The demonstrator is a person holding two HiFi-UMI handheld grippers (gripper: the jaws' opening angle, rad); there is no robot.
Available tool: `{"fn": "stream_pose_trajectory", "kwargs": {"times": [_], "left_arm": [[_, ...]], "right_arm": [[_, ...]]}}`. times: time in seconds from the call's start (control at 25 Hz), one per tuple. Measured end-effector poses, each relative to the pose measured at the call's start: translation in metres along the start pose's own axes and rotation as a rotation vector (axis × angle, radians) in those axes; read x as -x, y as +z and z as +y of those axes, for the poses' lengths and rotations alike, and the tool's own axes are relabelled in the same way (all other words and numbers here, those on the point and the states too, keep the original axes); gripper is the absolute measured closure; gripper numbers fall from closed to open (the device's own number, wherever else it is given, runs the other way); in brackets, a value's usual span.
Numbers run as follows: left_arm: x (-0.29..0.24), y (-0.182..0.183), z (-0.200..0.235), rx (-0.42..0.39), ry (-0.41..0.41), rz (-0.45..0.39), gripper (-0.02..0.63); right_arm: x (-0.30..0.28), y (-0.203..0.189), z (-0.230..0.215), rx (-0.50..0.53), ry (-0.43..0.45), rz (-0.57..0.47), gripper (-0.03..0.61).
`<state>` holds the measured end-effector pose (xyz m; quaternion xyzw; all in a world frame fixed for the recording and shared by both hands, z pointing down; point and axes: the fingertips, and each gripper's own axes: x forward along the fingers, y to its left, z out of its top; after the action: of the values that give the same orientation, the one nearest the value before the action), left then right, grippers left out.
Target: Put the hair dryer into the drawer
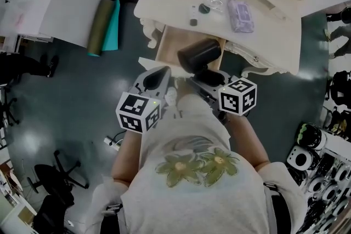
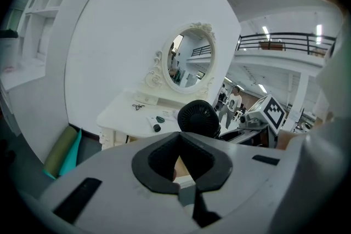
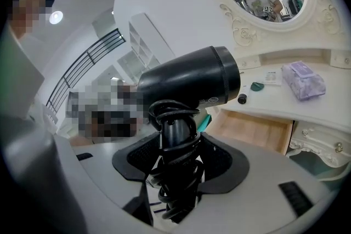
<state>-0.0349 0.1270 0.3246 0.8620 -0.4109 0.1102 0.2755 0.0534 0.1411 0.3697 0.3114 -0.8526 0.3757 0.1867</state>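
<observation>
**A:** Jaws of the right gripper [image 3: 175, 157]: clamped on the handle of the hair dryer [image 3: 189, 82], with the cord wound round that handle. Jaws of the left gripper [image 2: 178, 166]: drawn together, nothing between them.

**B:** Where is the dryer relative to the drawer [image 3: 255, 129]?

**A:** In the air over the drawer's open front, toward its right side, not inside. The barrel lies crosswise to the jaws, roughly along the drawer's width. The handle points back toward the person.

**B:** Which gripper is nearer the drawer?

**A:** The right. The left hangs just short of the drawer's front, on the left side. Judgement: the move is forward and down, and the barrel must clear the bench [image 1: 164, 3] edge above the drawer.
</observation>
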Motion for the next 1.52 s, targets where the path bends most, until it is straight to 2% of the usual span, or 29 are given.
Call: {"fn": "stream_pose_trajectory", "kwargs": {"times": [0.56,1.52], "left_arm": [[-0.017,0.004,0.02,0.013,0.003,0.011,0.604],[-0.053,0.02,0.059,0.063,0.036,0.022,0.604]], "right_arm": [[-0.02,0.007,-0.026,0.084,-0.054,0.057,0.357],[-0.056,0.016,-0.055,0.156,-0.035,0.162,0.357]]}}
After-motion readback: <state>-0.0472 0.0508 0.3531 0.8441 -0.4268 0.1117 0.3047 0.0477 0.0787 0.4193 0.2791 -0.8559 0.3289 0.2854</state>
